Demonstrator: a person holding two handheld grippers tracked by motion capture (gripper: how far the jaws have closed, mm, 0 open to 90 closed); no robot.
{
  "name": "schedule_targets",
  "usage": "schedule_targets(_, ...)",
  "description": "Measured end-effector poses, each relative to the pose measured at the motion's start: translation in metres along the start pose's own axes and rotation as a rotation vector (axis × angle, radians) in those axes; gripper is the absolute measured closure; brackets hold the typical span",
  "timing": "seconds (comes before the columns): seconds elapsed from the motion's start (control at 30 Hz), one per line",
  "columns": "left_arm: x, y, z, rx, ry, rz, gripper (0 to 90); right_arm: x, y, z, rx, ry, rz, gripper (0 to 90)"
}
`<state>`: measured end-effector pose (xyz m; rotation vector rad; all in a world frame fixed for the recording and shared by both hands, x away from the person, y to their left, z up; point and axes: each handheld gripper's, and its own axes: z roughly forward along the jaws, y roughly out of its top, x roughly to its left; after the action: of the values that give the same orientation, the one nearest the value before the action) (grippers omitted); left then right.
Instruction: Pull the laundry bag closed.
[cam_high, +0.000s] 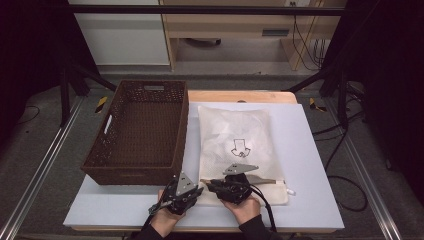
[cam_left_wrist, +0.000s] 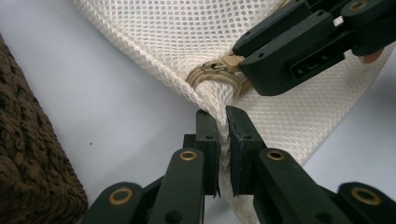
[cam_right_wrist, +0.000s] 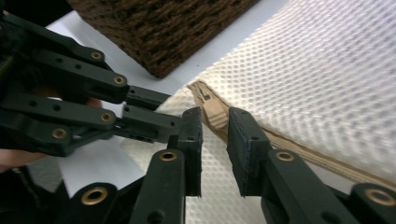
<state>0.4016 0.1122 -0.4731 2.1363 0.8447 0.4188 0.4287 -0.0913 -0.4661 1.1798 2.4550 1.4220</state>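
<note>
A cream mesh bag (cam_high: 235, 130) with a tan zipper along its near edge lies flat on the white table (cam_high: 310, 165). My left gripper (cam_high: 200, 189) is at the bag's near left corner, and in the left gripper view it (cam_left_wrist: 223, 122) is shut on a fold of the mesh (cam_left_wrist: 187, 28). My right gripper (cam_high: 209, 184) meets it from the right. Its jaws (cam_right_wrist: 215, 126) stand close around the tan zipper pull (cam_right_wrist: 212, 109) at the end of the zipper. From the left gripper view, the right gripper (cam_left_wrist: 238, 60) pinches the zipper pull (cam_left_wrist: 219, 70).
A brown woven basket (cam_high: 135, 172) stands on the table's left half, right beside the bag, with nothing showing inside. Its wall is close to both grippers (cam_left_wrist: 28, 140) (cam_right_wrist: 163, 28). Bare white table lies right of the bag and along the front edge.
</note>
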Motion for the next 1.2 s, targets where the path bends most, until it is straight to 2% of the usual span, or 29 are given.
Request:
schedule_targets(0.13, -0.001, 0.000, 0.000, 0.004, 0.003, 0.012, 83.2, -0.001, 0.002, -0.004, -0.040, 0.023, 0.014, 79.9)
schedule_targets(0.23, -0.001, 0.000, 0.001, 0.006, 0.008, 0.014, 83.1, -0.001, 0.004, -0.004, -0.048, 0.045, 0.030, 80.1)
schedule_targets(0.5, -0.002, 0.000, 0.001, 0.006, 0.006, 0.010, 82.9, 0.000, 0.007, 0.003, -0.016, 0.035, 0.053, 80.2)
schedule_targets(0.57, -0.002, 0.000, 0.001, 0.009, 0.006, 0.011, 82.7, 0.001, 0.006, 0.006, -0.013, 0.031, 0.047, 80.9)
schedule_targets(0.6, -0.002, -0.001, 0.001, 0.008, 0.002, 0.009, 82.6, 0.002, 0.006, 0.006, -0.031, 0.028, 0.033, 81.2)
schedule_targets(0.73, 0.000, -0.001, 0.001, 0.009, -0.011, -0.003, 80.9, 0.004, 0.008, 0.003, -0.025, 0.006, 0.002, 82.0)
schedule_targets(0.9, 0.003, -0.001, 0.001, -0.002, -0.040, -0.023, 70.5, 0.007, 0.008, 0.001, -0.011, -0.026, -0.059, 82.3)
schedule_targets(1.0, 0.005, 0.000, 0.000, -0.008, -0.043, -0.036, 67.0, 0.008, 0.008, 0.003, 0.000, -0.032, -0.086, 82.3)
schedule_targets(1.07, 0.006, 0.000, 0.000, -0.008, -0.040, -0.047, 68.1, 0.008, 0.007, 0.004, 0.005, -0.037, -0.096, 82.4)
schedule_targets(1.2, 0.008, 0.000, 0.001, 0.004, -0.039, -0.062, 83.0, 0.007, 0.007, 0.004, 0.004, -0.033, -0.087, 81.8)
